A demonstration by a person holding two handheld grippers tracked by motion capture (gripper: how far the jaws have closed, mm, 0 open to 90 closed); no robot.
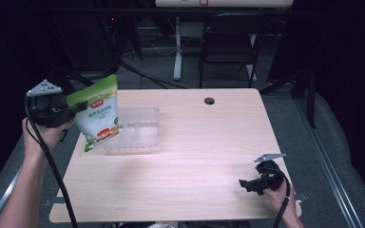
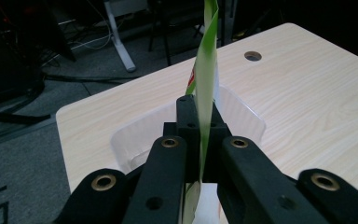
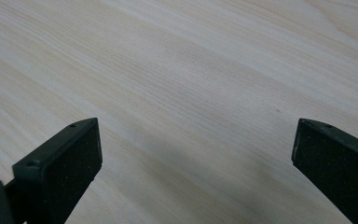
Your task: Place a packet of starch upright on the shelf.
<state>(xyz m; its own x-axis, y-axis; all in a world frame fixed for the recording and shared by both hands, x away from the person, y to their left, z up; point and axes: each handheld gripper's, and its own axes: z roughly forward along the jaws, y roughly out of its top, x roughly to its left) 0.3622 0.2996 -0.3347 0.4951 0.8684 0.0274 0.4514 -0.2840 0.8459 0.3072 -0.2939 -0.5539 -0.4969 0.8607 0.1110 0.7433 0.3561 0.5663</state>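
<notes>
One clear tray (image 1: 140,135) on the table (image 1: 195,156), two compartments, nothing visible inside. One green-and-white pouch (image 1: 97,111), held in the air over the tray's left end, near the table's left edge. Left gripper (image 1: 78,108) clamped tight on the pouch's edge, thin film pinched between the jaws. Right gripper (image 1: 243,184) near the right front corner, spread wide over bare wood, holding nothing.

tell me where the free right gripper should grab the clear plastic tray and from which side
Probably the tray's rim on its right-hand wall, coming from above with one jaw inside and one outside. It sits flat and open-topped on the table, too broad to span, with thin upright walls. The left gripper holds the green bag over its left end, so that side is crowded.
</notes>
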